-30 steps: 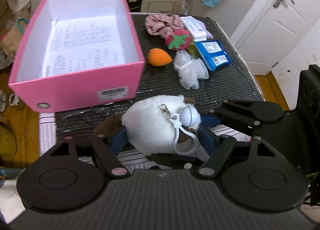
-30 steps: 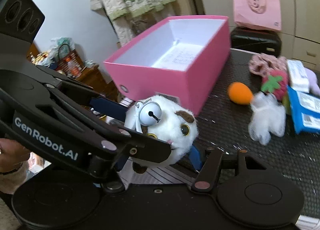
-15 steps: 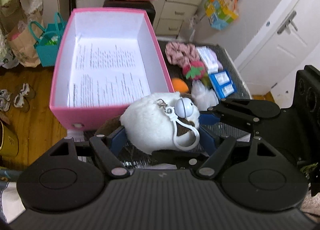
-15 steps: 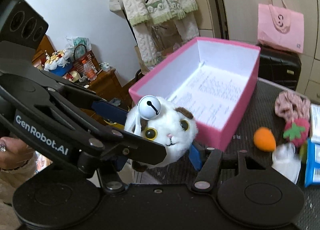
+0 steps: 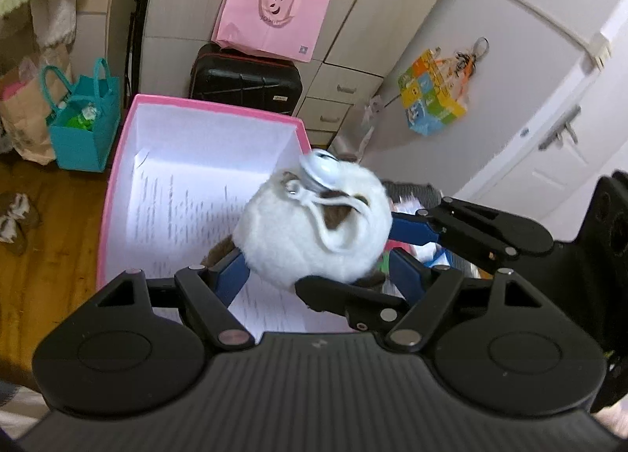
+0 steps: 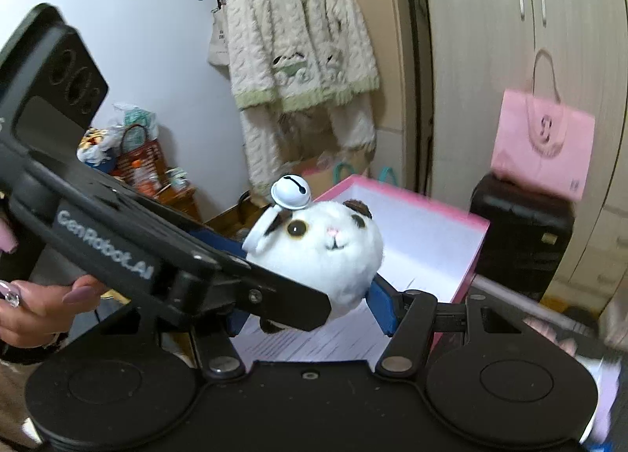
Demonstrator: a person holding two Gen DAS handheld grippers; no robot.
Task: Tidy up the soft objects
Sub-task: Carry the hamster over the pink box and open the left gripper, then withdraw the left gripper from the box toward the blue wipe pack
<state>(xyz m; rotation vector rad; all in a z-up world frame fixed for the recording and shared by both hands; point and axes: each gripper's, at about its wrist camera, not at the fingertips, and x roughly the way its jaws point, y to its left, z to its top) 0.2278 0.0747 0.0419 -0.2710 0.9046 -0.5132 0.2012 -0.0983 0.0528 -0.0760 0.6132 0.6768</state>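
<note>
A round white plush animal (image 5: 310, 232) with brown patches, a white bell (image 6: 291, 193) and a plastic clip is clamped between the blue pads of both grippers at once. My left gripper (image 5: 320, 271) is shut on its sides. My right gripper (image 6: 314, 295) is shut on it too, crossing the left one; the plush's face (image 6: 329, 244) points into the right wrist view. The plush hangs above the open pink box (image 5: 121, 185), whose white inside holds a printed sheet (image 5: 180, 200). The box also shows in the right wrist view (image 6: 467, 251).
A black suitcase (image 5: 243, 79) with a pink bag (image 5: 271, 16) on it stands behind the box. A teal bag (image 5: 84, 126) sits on the wooden floor at left. A fleece jacket (image 6: 298, 43) hangs on the wall. Other soft items lie blurred at right (image 6: 612, 318).
Both grippers have lifted the plush up from the table's front edge and carried it forward over the pink box. The other soft items have dropped out of view.
</note>
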